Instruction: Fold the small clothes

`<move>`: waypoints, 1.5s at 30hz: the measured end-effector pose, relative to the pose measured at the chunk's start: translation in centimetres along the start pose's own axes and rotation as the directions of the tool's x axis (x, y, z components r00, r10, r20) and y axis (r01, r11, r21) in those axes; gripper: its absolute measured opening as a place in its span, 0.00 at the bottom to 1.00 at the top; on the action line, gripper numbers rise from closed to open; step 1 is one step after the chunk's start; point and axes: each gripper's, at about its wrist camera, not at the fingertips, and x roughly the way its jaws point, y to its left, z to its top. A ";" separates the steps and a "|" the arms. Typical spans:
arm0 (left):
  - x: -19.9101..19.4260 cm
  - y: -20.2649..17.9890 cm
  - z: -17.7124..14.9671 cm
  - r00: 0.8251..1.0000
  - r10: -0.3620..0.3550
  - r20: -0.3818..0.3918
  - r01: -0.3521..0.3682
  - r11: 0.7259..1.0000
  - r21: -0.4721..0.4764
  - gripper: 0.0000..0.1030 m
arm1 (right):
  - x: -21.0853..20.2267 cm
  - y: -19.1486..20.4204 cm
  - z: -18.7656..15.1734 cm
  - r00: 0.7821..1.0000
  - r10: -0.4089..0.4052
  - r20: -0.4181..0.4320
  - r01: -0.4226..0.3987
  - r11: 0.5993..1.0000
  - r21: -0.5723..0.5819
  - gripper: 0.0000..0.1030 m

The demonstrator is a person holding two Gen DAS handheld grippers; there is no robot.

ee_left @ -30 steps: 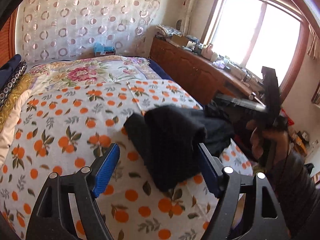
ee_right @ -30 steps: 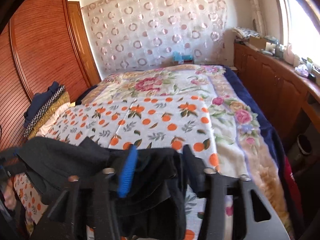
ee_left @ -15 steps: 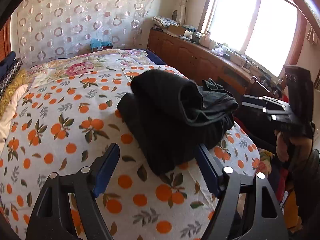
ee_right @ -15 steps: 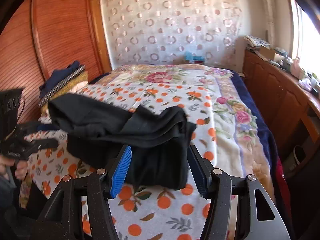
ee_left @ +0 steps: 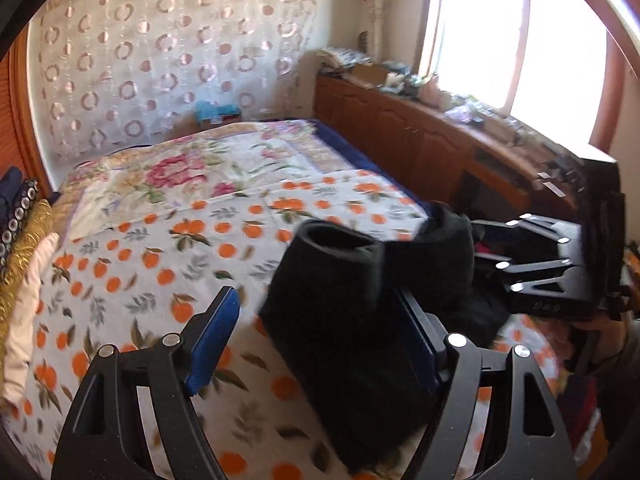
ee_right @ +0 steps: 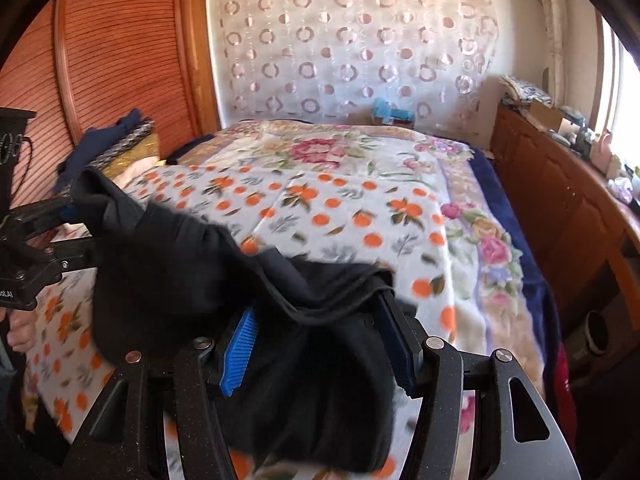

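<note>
Black garment (ee_left: 352, 344) is bunched in a rough bundle over the orange-print bedspread (ee_left: 132, 264), near its front edge; fold looks maybe halfway, not squared yet. Your left gripper (ee_left: 320, 344) is spread wide w/ cloth at its right finger. Right gripper (ee_right: 320, 344) has cloth between its fingers, but can't tell if it's pinching. Left to do, imo: lay flat, finish fold.

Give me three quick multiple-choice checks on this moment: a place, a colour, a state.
1. The black garment is over: A the orange-print blanket; B a kitchen table; C a sofa.
2. The pads of the left tool are: A red; B blue; C green.
3. The left tool's jaws are: A shut on cloth; B wide open; C out of view.
Answers: A, orange print shows all around the garment; B, both pads show blue; B, a wide gap parts the pads.
</note>
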 end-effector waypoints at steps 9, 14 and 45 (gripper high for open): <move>0.6 1.5 -1.5 0.998 0.019 -0.062 -0.022 0.999 -0.048 0.76 | 0.2 -1.9 -0.6 0.997 -0.068 -0.027 0.070 0.995 0.069 0.58; -2.6 -1.1 -0.7 0.999 -0.037 0.009 0.037 0.999 -0.015 0.76 | -0.9 -0.9 -1.2 0.999 -0.048 0.011 0.047 0.997 0.069 0.58; 0.8 -1.3 -3.2 0.998 -0.011 -0.064 0.010 1.000 -0.023 0.76 | -4.7 -4.9 -6.1 0.999 -0.027 0.022 0.022 0.982 0.188 0.06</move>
